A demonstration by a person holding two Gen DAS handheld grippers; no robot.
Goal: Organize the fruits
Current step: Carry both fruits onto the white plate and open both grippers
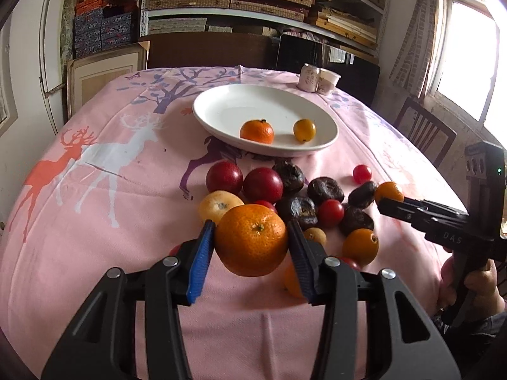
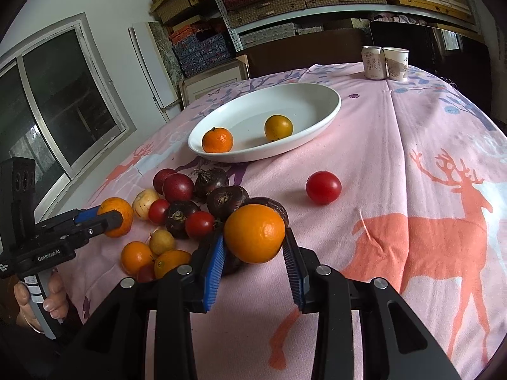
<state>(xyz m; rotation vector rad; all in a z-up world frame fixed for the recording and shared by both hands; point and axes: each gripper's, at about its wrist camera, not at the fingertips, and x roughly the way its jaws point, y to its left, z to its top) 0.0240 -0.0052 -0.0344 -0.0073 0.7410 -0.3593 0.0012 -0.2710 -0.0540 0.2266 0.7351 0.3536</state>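
Gripping a mandarin (image 1: 251, 240), the left gripper (image 1: 251, 247) has its blue pads pressed on the fruit's two flanks, stem dimple facing up and toward the camera; the fruit seems lifted just clear of the pink cloth (image 1: 95, 215). The right gripper (image 2: 253, 247) is likewise clamped on an orange (image 2: 254, 233), a smoother one, held above the near edge of the pile. What the coming move seems to turn on is the plate (image 1: 221, 107): from both claws it lies straight ahead, past the heap of red plums (image 1: 224, 177), dark wrinkled fruit (image 1: 325, 190) and small tomatoes (image 1: 330, 212), so each carried fruit must pass over that heap to reach it. The plate is oval, its long axis running across the left view and slanting away toward the right in the right view. Two fruits already sit in its near half, an orange one (image 1: 256, 131) and a yellow one (image 1: 304, 130), leaving the far half bare. The left gripper looks slightly nearer the plate's left end, the right nearer its right end. Both held fruits are near round, so no long axis matters for setting them down. One tomato (image 2: 323, 187) lies alone, well apart from the pile. A can (image 2: 374, 62) and cup (image 2: 396, 63) stand at the far edge.
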